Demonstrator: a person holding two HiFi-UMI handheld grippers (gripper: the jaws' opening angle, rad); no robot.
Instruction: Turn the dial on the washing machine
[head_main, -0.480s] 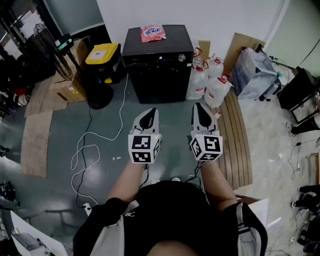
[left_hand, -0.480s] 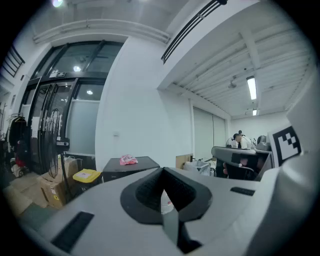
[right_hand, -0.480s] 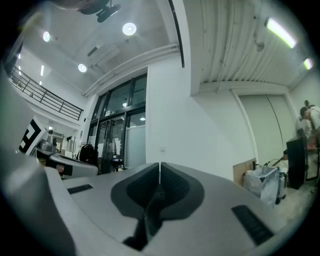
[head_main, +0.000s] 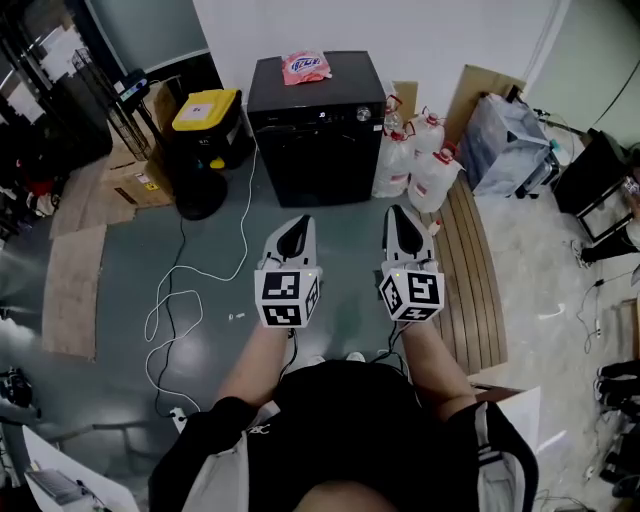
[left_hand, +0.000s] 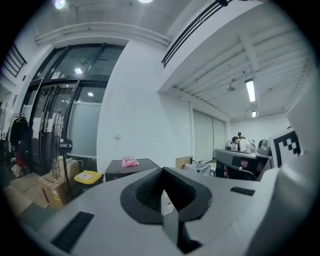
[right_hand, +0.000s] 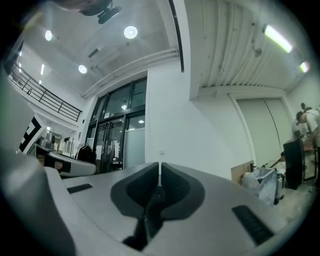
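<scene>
Head view: person stands on the grey floor with both grippers held side by side in front of the body, well short of the boxy black front-loading washing machine (head_main: 315, 130) at the far wall. Its small round silver dial (head_main: 363, 115) sits at the right end of the control strip; a pink packet (head_main: 305, 66) lies on the lid. Left gripper (head_main: 298, 225): jaws pressed together, nothing between. Right gripper (head_main: 399, 215): likewise closed and empty. Judgement: approach step, dial untouched. Next move calls for stepping closer, parting the right jaws, and lining them up around the dial before pinching and twisting.
</scene>
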